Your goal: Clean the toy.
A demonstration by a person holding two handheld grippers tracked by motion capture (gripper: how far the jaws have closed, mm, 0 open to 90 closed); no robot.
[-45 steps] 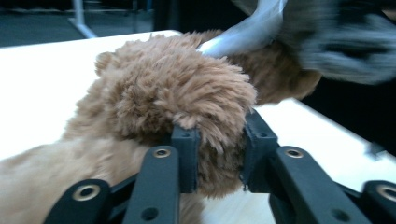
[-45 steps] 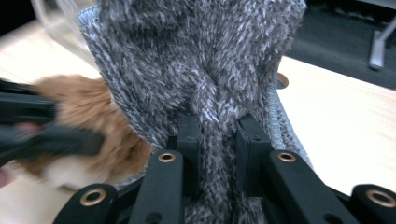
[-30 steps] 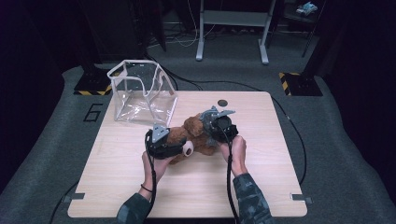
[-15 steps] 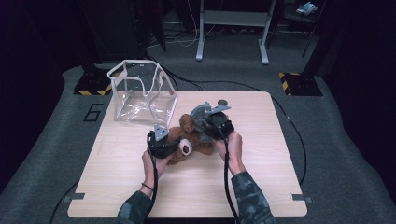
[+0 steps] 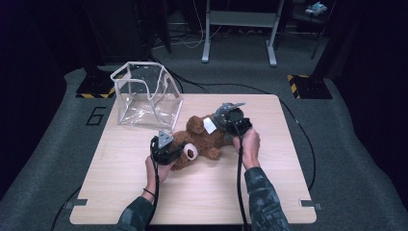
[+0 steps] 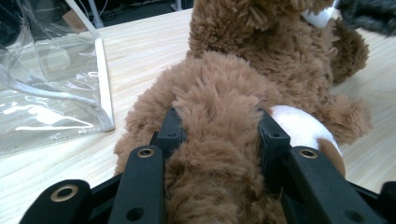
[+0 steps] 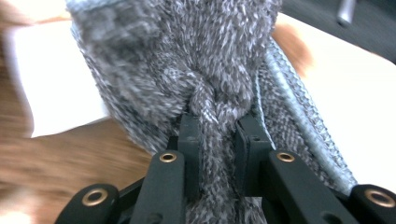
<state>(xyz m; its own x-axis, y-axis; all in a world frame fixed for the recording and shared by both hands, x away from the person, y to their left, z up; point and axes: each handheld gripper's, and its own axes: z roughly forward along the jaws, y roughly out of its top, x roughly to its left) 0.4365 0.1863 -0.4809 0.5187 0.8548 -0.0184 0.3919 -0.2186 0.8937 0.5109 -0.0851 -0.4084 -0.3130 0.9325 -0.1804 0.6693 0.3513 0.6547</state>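
- On the desk [image 5: 144, 197], seen from the high view, a brown teddy bear [image 5: 199, 139] lies near the middle, with a clear plastic bag [image 5: 144, 96] standing just beyond it to the left.
- From the high view the grey knitted garment [image 5: 225, 111] at the bear's far end is small; the right gripper view shows its knit [image 7: 224, 56] close up, bunched into a fold.
- Left gripper [image 5: 166, 149]: its jaws have just been closing and now press into the bear's brown fur [image 6: 219, 154], a thick wad of plush between them.
- Right gripper [image 5: 235, 121]: jaws nearly together, pinching the fold of grey knit [image 7: 217, 116].
- A white tag [image 5: 210, 125] shows beside the garment; its print cannot be read.
- In the right gripper view the bear is a brown blur, and the left gripper view cuts off its head.
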